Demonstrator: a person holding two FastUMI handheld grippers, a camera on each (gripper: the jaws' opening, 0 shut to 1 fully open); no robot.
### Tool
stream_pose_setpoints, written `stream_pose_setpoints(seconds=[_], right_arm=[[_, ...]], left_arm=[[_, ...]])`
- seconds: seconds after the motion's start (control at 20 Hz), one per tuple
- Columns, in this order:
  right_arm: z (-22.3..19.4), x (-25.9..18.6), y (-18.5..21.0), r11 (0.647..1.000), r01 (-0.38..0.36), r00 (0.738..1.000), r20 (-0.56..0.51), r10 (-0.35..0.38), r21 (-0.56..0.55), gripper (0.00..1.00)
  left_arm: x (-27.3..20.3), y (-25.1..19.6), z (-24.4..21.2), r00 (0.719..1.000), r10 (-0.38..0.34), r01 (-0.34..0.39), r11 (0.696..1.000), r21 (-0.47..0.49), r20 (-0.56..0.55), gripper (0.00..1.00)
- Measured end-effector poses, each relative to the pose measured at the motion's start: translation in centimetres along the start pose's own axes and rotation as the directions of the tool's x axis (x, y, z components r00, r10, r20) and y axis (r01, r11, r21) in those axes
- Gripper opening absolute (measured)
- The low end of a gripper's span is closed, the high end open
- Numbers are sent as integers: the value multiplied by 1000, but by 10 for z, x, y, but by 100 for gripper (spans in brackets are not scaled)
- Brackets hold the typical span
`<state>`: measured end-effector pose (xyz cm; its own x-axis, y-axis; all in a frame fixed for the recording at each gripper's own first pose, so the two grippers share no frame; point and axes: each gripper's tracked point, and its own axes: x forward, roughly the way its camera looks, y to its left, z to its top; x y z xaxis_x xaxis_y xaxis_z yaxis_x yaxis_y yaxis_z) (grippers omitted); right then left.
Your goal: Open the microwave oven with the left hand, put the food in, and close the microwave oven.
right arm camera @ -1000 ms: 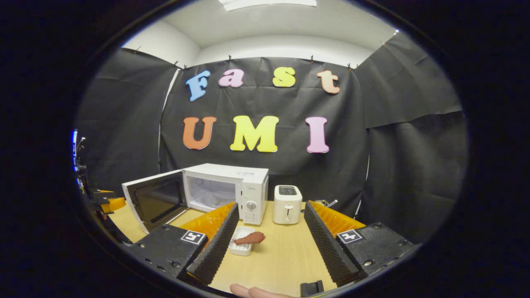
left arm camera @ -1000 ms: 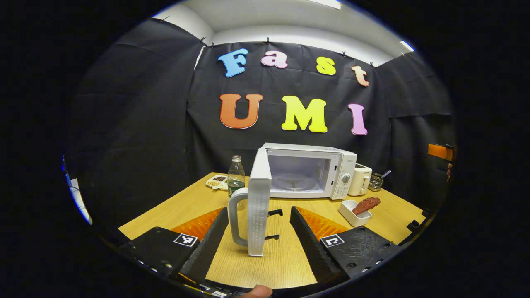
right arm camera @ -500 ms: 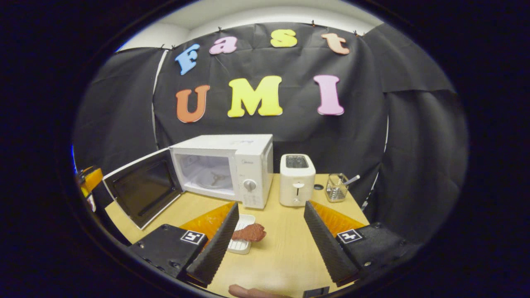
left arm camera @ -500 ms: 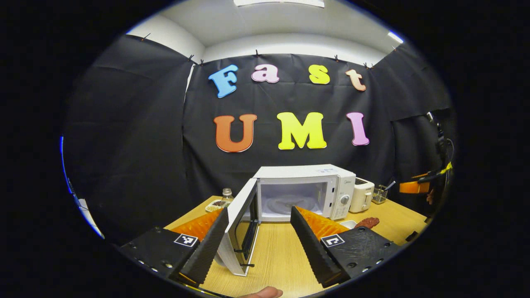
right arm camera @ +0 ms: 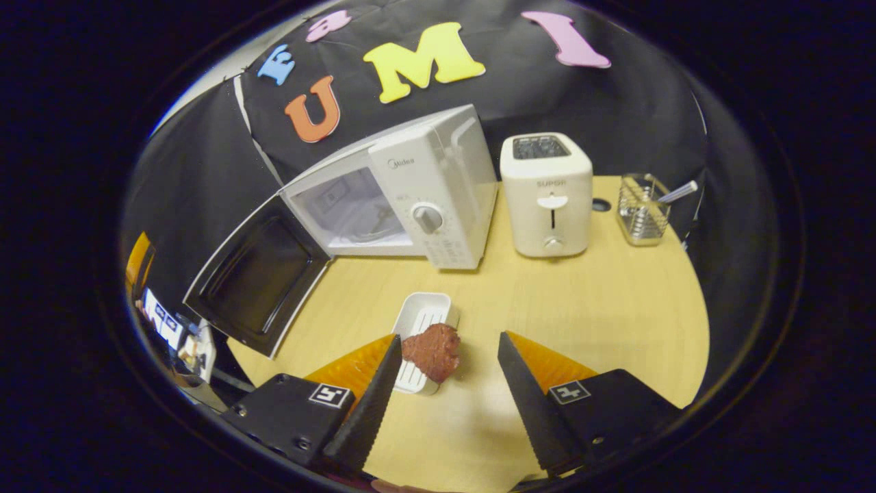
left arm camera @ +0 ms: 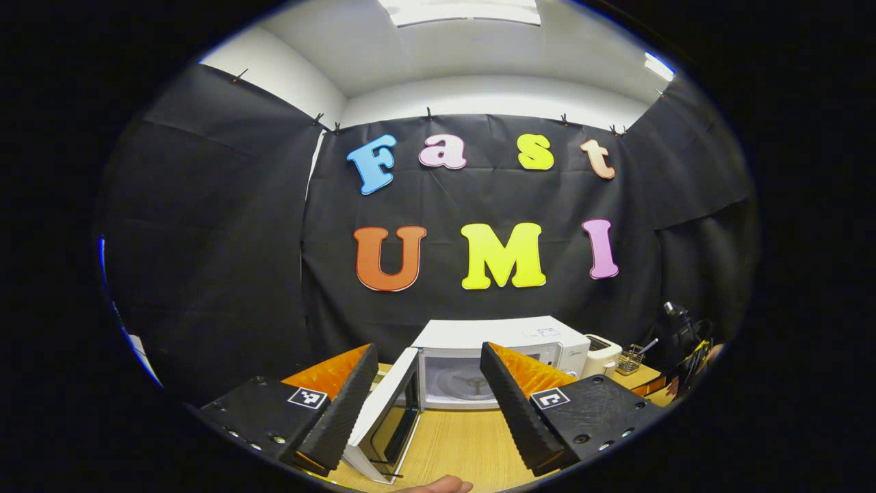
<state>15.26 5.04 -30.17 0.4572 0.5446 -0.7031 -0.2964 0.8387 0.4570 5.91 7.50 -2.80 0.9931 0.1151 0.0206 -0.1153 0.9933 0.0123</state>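
The white microwave stands at the back of the wooden table with its door swung wide open to the left; the cavity looks empty. It also appears as the microwave with its door in the left gripper view. A brown piece of food rests on the edge of a small white tray. My right gripper hangs open above the table, and the food lies just inside its left finger. My left gripper is open, pulled back from the door, holding nothing.
A white toaster stands right of the microwave, and a wire basket with a utensil sits beyond it. The table's right half is bare wood. A person's hand with orange gear shows at the far right of the left gripper view.
The right gripper has tilted down and moved over the tray, so the food now sits between its fingers. The left gripper has drawn back and tilted up, away from the open door.
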Motion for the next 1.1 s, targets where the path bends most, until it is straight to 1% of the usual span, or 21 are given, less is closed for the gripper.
stream_pose_setpoints(seconds=[0.05,0.1,0.15,0.2,0.25,0.3,0.35,0.4,0.45,0.7,0.8,0.9,0.95,1.0,1.1], right_arm=[[-3,6,0,999,-37,999,-32,38,34,77],[-4,14,-2,996,-60,996,-59,64,64,72],[-5,21,-4,993,-81,993,-81,89,91,82],[-8,26,-2,987,-112,987,-98,124,119,67],[-12,29,4,974,-160,975,-130,182,159,64],[-23,33,8,963,-187,961,-169,221,195,63],[-22,32,10,945,-209,954,-160,253,251,35],[-20,27,8,946,-213,953,-163,257,242,7],[-21,28,9,952,-220,955,-151,255,215,13],[-12,-5,24,981,-176,981,-62,181,75,11],[-3,-21,29,993,-116,993,2,116,-21,11],[4,-35,36,990,-37,996,74,47,-133,12],[7,-40,42,984,-3,995,102,22,-178,12],[8,-42,49,977,24,992,123,2,-214,12],[9,-45,65,962,66,988,153,-25,-266,12]], left_arm=[[1,0,2,1000,6,-6,1000,-9,3,92],[3,1,3,1000,14,-14,1000,-13,5,92],[4,4,4,1000,31,-31,999,-13,7,92],[4,10,5,998,60,-60,998,-1,11,92],[4,16,5,996,92,-92,996,18,14,92],[2,23,5,992,125,-126,991,35,20,92],[1,28,8,988,153,-154,987,46,29,92],[-1,31,10,985,172,-174,983,55,33,92],[-2,31,12,984,177,-179,982,63,39,92],[-4,17,9,992,120,-123,990,64,38,92],[-7,17,7,993,108,-110,992,55,36,93],[-11,18,5,995,96,-97,995,34,37,94],[-14,17,3,996,82,-83,996,23,32,86],[-16,16,1,997,67,-67,998,16,30,94],[-21,22,-1,998,61,-62,998,11,27,94]])
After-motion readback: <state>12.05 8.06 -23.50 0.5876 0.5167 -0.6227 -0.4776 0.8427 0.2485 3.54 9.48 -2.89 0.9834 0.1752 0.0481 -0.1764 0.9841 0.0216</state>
